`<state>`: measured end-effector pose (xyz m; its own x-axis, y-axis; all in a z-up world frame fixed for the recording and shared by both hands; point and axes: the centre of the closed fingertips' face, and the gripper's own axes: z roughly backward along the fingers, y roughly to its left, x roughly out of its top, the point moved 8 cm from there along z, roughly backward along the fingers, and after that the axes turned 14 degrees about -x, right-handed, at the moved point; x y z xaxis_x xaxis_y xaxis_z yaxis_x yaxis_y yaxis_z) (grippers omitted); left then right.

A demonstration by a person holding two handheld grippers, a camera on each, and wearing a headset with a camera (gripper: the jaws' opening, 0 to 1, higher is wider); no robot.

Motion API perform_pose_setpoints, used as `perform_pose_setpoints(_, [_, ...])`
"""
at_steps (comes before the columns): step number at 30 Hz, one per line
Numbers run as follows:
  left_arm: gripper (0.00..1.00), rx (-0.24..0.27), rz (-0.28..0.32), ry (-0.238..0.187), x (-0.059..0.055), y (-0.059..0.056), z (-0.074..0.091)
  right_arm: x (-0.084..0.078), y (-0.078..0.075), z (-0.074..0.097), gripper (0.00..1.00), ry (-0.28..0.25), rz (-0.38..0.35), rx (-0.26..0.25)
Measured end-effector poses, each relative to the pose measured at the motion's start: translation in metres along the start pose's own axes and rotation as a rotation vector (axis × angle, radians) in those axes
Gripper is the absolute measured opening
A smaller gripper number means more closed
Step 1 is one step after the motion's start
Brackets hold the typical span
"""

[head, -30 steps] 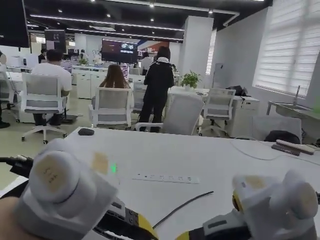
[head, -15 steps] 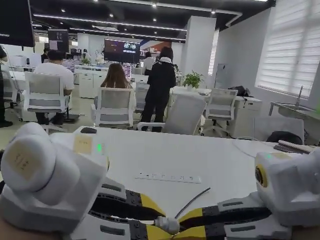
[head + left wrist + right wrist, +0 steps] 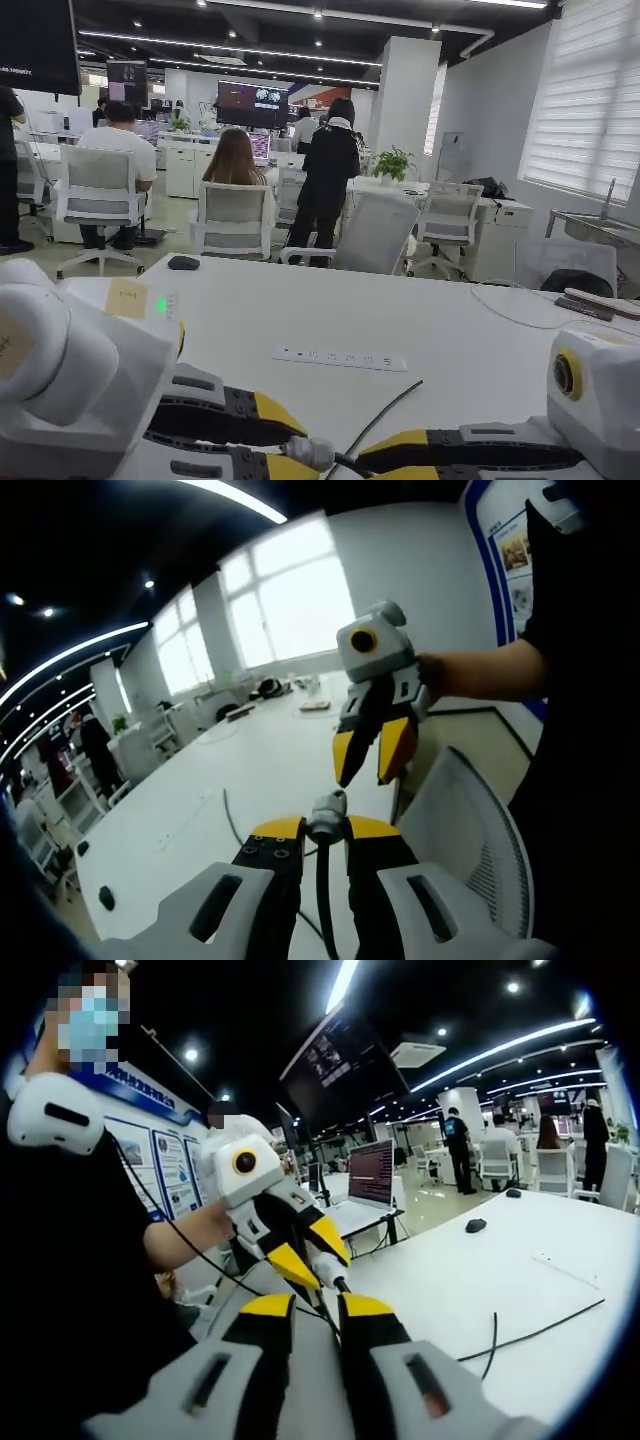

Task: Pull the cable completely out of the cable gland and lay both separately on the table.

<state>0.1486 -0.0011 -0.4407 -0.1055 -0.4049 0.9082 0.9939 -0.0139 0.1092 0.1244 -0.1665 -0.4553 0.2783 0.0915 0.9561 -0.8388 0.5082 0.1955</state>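
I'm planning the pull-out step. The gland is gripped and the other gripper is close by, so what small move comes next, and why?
Probably close the right gripper on the cable just beside the cable gland. The left gripper is shut on the gland, but the right's jaws stand open, so nothing grips the cable.

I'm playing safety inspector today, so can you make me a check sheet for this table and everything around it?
Surface: white table, smooth and bright.
Job's things: cable gland held in the air; black cable still runs through it and trails on the table.
Clutter: power strip; dark mouse.
Grippers: left hand-held gripper shut on the gland; right hand-held gripper open, facing it.
Cables: besides the black one, a thin pale lead at the far right.
Surroundings: office chairs, a standing person, a plant, window blinds.
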Motion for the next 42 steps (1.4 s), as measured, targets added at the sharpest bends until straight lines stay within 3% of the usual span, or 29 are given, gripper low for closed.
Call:
perform_pose_setpoints(3, [0.16, 0.019, 0.015, -0.037, 0.004, 0.004, 0.003, 0.006, -0.001, 0.001, 0.18, -0.013, 0.001, -0.032])
perform_pose_setpoints(7, [0.16, 0.030, 0.008, -0.053, 0.007, 0.006, 0.004, 0.014, -0.004, 0.001, 0.18, -0.027, 0.019, -0.076])
perform_pose_setpoints(12, [0.16, 0.013, -0.053, 0.004, 0.011, 0.004, 0.000, 0.024, -0.010, 0.000, 0.18, -0.034, 0.016, -0.083])
perform_pose_setpoints(17, [0.16, -0.016, -0.092, 0.017, 0.013, -0.001, -0.006, 0.019, -0.011, -0.009, 0.23, 0.082, -0.012, 0.002])
perform_pose_setpoints(19, [0.16, -0.017, -0.106, 0.030, 0.012, -0.001, -0.008, 0.018, -0.014, -0.013, 0.24, 0.096, -0.042, 0.015])
perform_pose_setpoints(22, [0.16, -0.025, -0.127, 0.030, 0.013, -0.002, -0.008, 0.015, -0.016, -0.016, 0.25, 0.124, -0.130, 0.124])
perform_pose_setpoints(26, [0.16, -0.037, -0.153, 0.025, 0.015, -0.004, -0.007, 0.011, -0.019, -0.020, 0.26, 0.125, -0.212, 0.190])
perform_pose_setpoints(30, [0.16, -0.051, -0.164, 0.024, 0.014, -0.006, -0.007, 0.007, -0.021, -0.024, 0.23, 0.108, -0.339, 0.284])
perform_pose_setpoints(36, [0.16, -0.084, -0.175, 0.032, 0.012, -0.010, -0.011, 0.000, -0.025, -0.026, 0.13, 0.142, -0.449, 0.325])
perform_pose_setpoints(42, [0.16, -0.111, -0.152, 0.061, 0.005, -0.008, -0.015, -0.002, -0.024, -0.025, 0.12, 0.206, -0.342, 0.295])
